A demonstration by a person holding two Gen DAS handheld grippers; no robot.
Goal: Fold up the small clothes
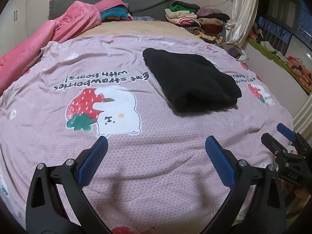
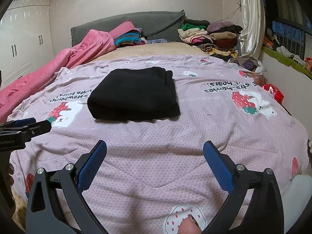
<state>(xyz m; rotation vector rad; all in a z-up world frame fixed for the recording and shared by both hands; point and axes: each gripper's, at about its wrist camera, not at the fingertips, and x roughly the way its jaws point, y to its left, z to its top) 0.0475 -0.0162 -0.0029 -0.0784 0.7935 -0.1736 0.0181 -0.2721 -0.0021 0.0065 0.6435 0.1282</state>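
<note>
A folded black garment (image 1: pixel 190 81) lies flat on a pink strawberry-print quilt (image 1: pixel 156 156) covering the bed. Both tongs hover released above the quilt, grasping nothing: the left tongs (image 1: pixel 156 144) have the garment at one o'clock, the right tongs (image 2: pixel 155 148) at eleven o'clock.
</note>
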